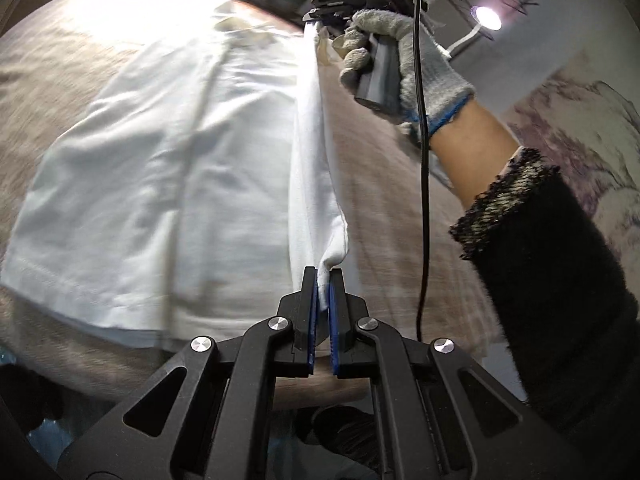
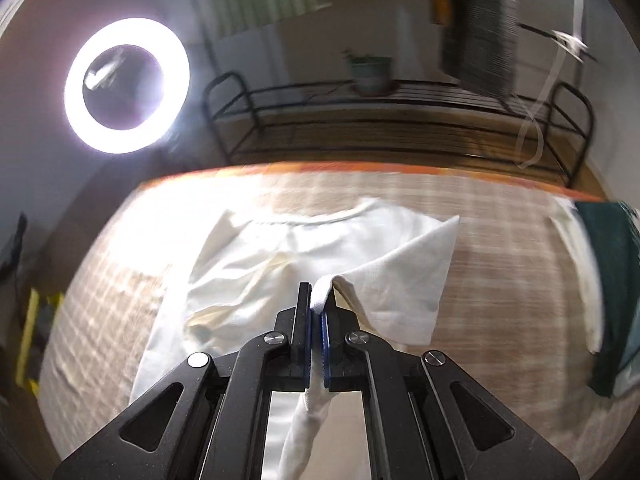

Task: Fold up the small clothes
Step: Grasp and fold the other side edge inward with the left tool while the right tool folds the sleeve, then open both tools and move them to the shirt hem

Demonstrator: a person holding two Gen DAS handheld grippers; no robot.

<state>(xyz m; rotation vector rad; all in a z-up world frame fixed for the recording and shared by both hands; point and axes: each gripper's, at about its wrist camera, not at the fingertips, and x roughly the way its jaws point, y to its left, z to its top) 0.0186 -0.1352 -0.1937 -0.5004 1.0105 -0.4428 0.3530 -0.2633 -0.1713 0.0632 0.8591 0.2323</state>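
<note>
The left hand-held gripper (image 1: 323, 276), at lower centre of its view, is clenched on an edge of the white shirt (image 1: 160, 184). The right hand-held gripper (image 2: 317, 292) pinches another bunched fold of it. The shirt lies spread on the beige checked table (image 2: 500, 280), one side lifted between them.

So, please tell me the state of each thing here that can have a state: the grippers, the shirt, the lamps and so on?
left gripper: shut on the white shirt's edge.
right gripper: shut on the shirt's edge near the sleeve.
white shirt: mostly flat on the table, one side lifted taut between both grippers.
ring light: on.
small lamp: on.
</note>
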